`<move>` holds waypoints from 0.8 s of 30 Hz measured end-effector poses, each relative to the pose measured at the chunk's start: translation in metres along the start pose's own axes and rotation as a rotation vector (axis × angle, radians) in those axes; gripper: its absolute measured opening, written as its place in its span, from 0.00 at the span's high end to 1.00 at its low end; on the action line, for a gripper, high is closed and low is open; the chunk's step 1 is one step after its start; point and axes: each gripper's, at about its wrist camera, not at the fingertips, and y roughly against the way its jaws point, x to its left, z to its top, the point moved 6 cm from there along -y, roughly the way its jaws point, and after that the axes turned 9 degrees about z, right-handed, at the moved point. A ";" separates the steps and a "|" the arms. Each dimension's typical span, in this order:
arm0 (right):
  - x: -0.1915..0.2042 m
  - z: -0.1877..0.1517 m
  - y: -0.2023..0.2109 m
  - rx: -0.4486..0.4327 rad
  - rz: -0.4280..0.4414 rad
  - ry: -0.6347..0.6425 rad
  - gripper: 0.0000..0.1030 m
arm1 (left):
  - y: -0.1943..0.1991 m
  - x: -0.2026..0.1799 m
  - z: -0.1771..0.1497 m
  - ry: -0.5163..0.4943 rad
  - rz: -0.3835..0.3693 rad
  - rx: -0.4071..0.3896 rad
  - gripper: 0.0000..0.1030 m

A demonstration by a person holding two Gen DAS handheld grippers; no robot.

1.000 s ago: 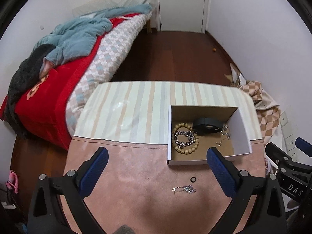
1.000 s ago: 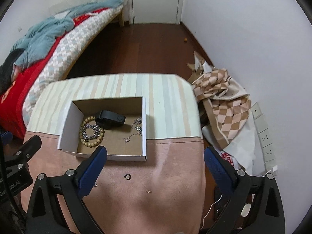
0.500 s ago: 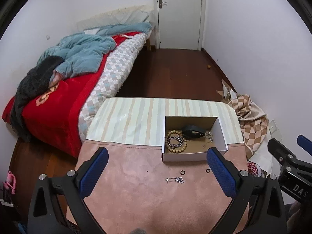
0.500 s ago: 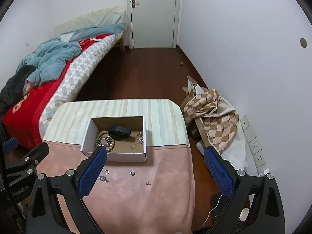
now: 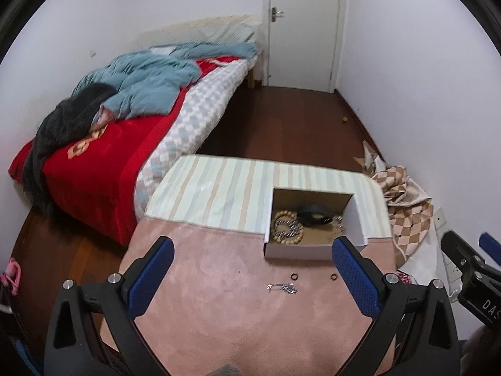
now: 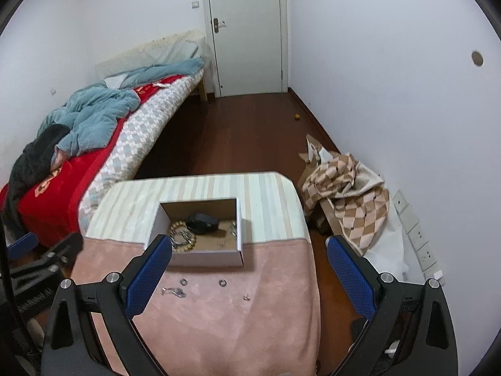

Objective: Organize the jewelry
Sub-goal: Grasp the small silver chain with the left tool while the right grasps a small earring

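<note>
- Left wrist view: left gripper (image 5: 252,269) hangs wide, empty; loose silver chain (image 5: 283,287) and small dark ring (image 5: 294,276) lie lower centre, unsorted.
- Right gripper (image 6: 249,269) likewise splayed, empty; open white cardboard box (image 6: 208,256) at centre collects beads.

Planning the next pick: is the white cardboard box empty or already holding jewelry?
Not empty. The open white cardboard box holds a wooden bead bracelet, a black band and small silver pieces.
</note>
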 end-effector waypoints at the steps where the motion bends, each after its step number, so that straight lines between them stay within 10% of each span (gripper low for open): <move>1: -0.005 -0.007 -0.009 0.022 -0.004 -0.013 0.02 | -0.009 0.001 -0.006 0.003 0.007 0.014 0.00; 7: -0.033 -0.066 -0.080 0.165 0.016 -0.082 0.09 | -0.069 0.006 -0.050 -0.009 0.085 0.110 0.00; 11: -0.038 -0.109 -0.132 0.270 0.062 -0.105 0.37 | -0.108 0.013 -0.083 -0.022 0.132 0.206 0.00; 20: -0.031 -0.144 -0.182 0.277 0.051 -0.061 0.51 | -0.140 0.014 -0.109 -0.044 0.153 0.279 0.00; 24: -0.026 -0.146 -0.193 0.282 0.035 -0.022 0.76 | -0.145 0.009 -0.110 -0.053 0.146 0.287 0.00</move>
